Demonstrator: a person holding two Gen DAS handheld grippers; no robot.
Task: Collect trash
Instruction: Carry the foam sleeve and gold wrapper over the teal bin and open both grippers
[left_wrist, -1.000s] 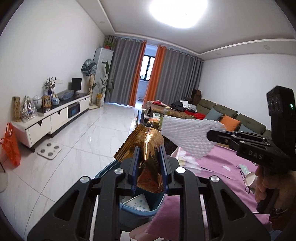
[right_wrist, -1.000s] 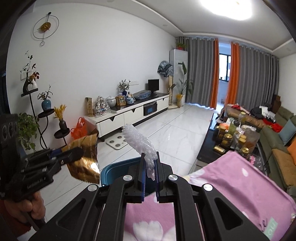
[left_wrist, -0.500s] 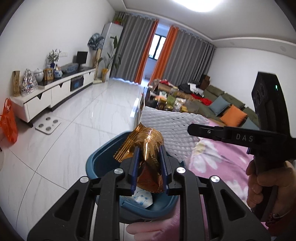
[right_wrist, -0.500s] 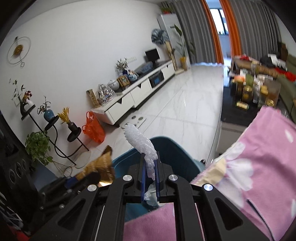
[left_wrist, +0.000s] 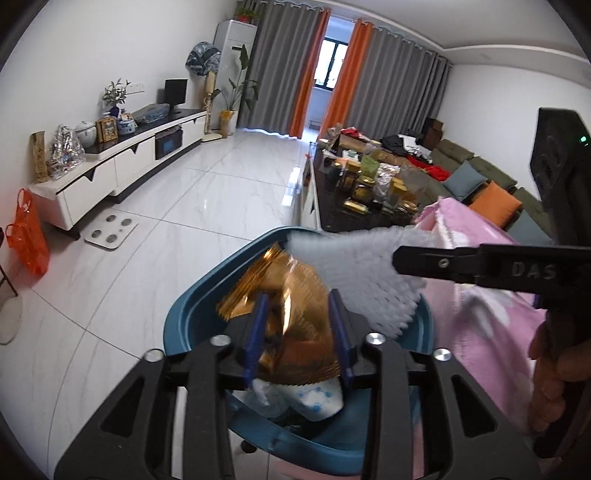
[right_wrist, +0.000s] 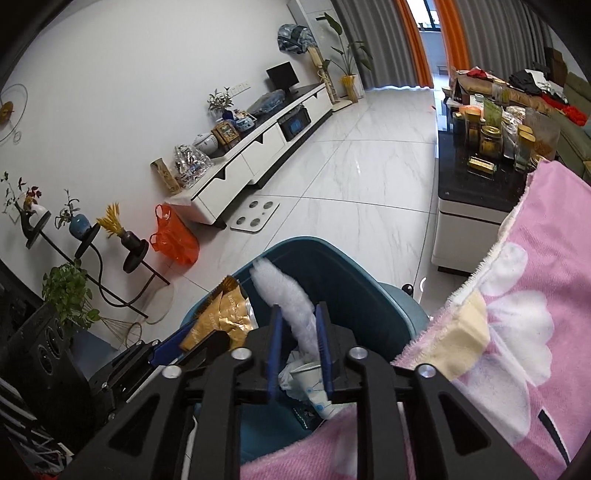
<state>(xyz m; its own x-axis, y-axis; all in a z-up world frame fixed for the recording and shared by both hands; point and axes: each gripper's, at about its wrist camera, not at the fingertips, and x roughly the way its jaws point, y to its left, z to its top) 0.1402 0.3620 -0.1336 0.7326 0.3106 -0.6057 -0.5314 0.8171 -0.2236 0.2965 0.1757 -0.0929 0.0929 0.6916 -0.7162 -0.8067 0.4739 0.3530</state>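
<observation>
The left claw (left_wrist: 299, 325) is held over the blue trash bin (left_wrist: 192, 314), and its jaws are opening. The crumpled gold wrapper (left_wrist: 291, 295) is seen between the blue pads; whether the pads press on it cannot be told, as the wrapper is blurred. The right claw (right_wrist: 298, 343) is held over the same bin (right_wrist: 354, 295), and its jaws are opening as well. A white foam sheet (right_wrist: 291, 302) stands between its pads, with a gap visible on the left side, so it is no longer pinched. In the left wrist view the foam sheet (left_wrist: 362, 273) is seen just beside the wrapper, both above the bin's mouth. White crumpled paper with blue dots (left_wrist: 314, 398) lies inside the bin. A pink flowered cloth (right_wrist: 517, 332) is spread just beside the bin. An orange plastic bag (right_wrist: 173, 240) rests on the white tiled floor (right_wrist: 351, 184), well apart from the bin.
</observation>
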